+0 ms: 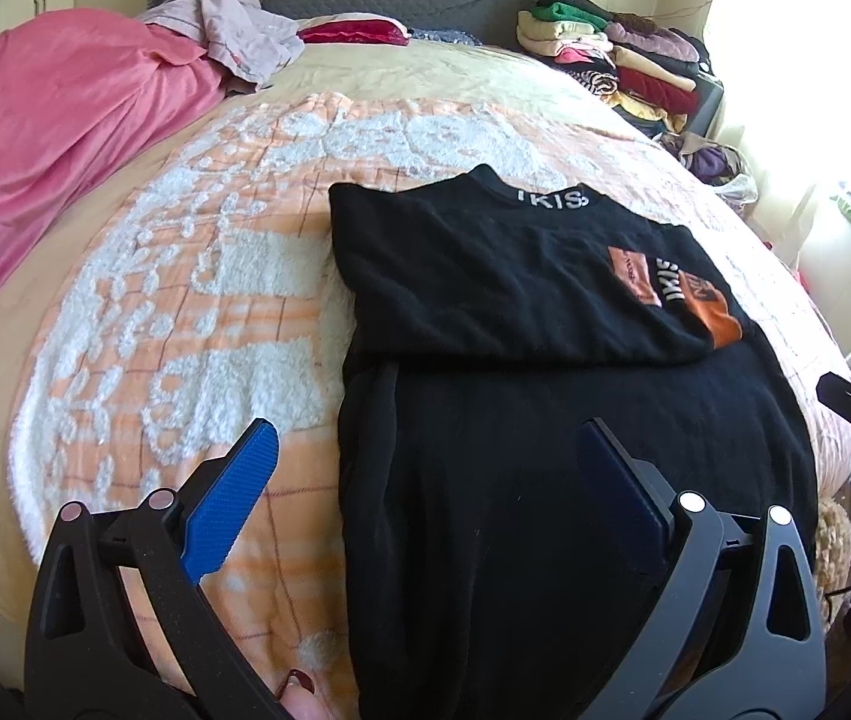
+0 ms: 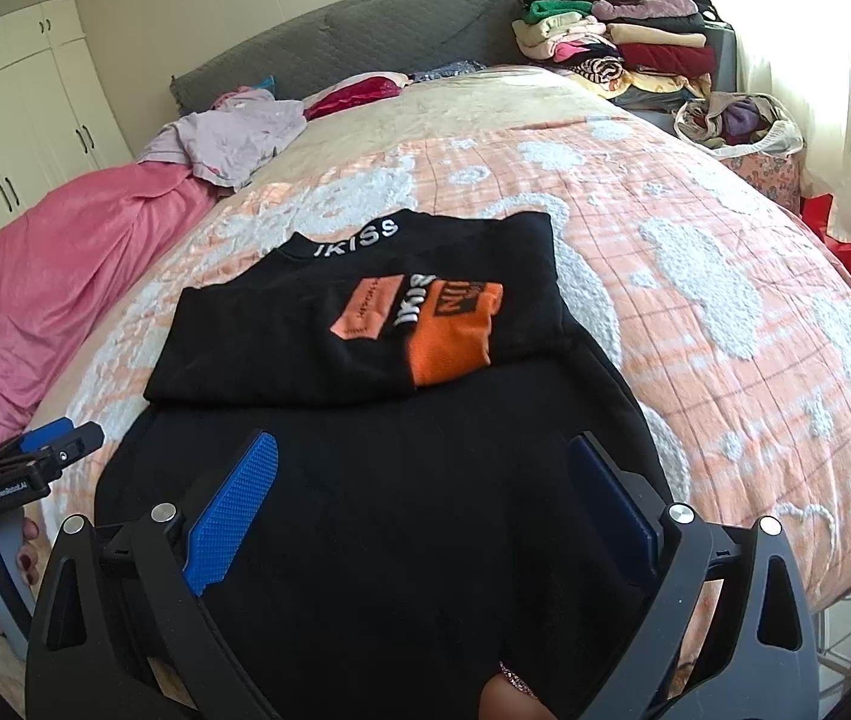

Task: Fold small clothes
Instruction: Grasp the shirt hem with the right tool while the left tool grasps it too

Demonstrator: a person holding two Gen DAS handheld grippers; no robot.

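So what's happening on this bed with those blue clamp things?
A person is folding clothes with a handheld two-finger gripper in each hand. A black top lies on the orange and white blanket, its upper part with the orange print already folded down over the rest. The left gripper and right gripper both hover open over its near end, gripping nothing. Folded clothes are stacked by the headboard.

The black top [image 2: 365,480] looks like soft matt knit, with a smoother printed orange patch [image 2: 449,336] on it. Blanket [image 1: 185,312] under it is fuzzy, with tufted white bits on peach cloth. Both grippers [image 1: 422,492] [image 2: 419,498] are matt black plastic with knurled blue pads [image 2: 233,510] and 4 shiny metal pins.
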